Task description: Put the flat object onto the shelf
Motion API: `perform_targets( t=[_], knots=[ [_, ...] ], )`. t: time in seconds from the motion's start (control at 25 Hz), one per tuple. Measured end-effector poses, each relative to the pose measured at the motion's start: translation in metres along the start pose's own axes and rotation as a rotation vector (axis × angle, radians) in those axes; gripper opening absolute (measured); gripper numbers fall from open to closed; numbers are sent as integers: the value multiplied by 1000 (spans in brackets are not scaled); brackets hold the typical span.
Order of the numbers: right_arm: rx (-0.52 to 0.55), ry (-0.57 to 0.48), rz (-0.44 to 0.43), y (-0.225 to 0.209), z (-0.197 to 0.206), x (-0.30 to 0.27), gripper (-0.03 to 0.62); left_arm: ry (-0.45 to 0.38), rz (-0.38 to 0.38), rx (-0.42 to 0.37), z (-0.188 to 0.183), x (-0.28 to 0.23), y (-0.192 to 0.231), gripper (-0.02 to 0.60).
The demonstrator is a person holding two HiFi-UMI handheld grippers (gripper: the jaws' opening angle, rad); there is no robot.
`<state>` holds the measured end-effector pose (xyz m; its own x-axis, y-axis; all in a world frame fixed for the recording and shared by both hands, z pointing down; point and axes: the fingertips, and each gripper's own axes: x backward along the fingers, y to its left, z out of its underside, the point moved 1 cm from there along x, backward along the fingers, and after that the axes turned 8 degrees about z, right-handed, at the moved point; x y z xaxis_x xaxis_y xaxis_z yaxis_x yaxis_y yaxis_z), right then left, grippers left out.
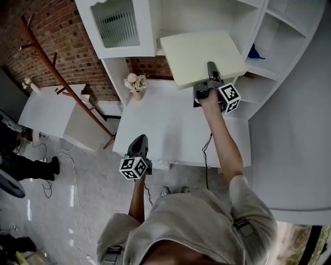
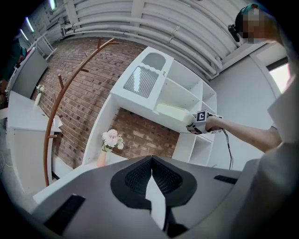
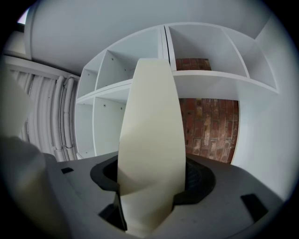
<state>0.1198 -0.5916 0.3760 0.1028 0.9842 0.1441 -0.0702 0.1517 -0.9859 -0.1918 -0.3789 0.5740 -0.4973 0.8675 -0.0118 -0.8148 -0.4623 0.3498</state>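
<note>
A thick, flat cream slab (image 1: 204, 57) is held out over the back of the white table, in front of the white shelf unit (image 1: 222, 15). My right gripper (image 1: 212, 70) is shut on the slab's near edge. In the right gripper view the slab (image 3: 149, 140) fills the gap between the jaws and stands edge-on before a shelf board (image 3: 215, 79). My left gripper (image 1: 140, 141) hangs low at the table's front edge, with its jaws shut and nothing between them (image 2: 152, 161). From the left gripper view the slab (image 2: 172, 112) lies level with a middle shelf.
A vase of pale flowers (image 1: 136, 83) stands on the white table (image 1: 170, 134) at its back left. A glazed cabinet door (image 1: 116, 23) closes the unit's left part. A blue thing (image 1: 255, 52) sits in a right-hand compartment. A wooden coat rack (image 1: 57, 72) leans by the brick wall.
</note>
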Motion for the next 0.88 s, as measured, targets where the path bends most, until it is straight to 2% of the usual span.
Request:
perform_targets(
  t=[0.64,0.88],
  knots=[
    [-28,-68,118,14,4,-51,281,-14,-30,10,-2,22,10,15],
    [-36,-74,136,21,3,-64,308,-18,-36,12,-3,28,13,15]
  ],
)
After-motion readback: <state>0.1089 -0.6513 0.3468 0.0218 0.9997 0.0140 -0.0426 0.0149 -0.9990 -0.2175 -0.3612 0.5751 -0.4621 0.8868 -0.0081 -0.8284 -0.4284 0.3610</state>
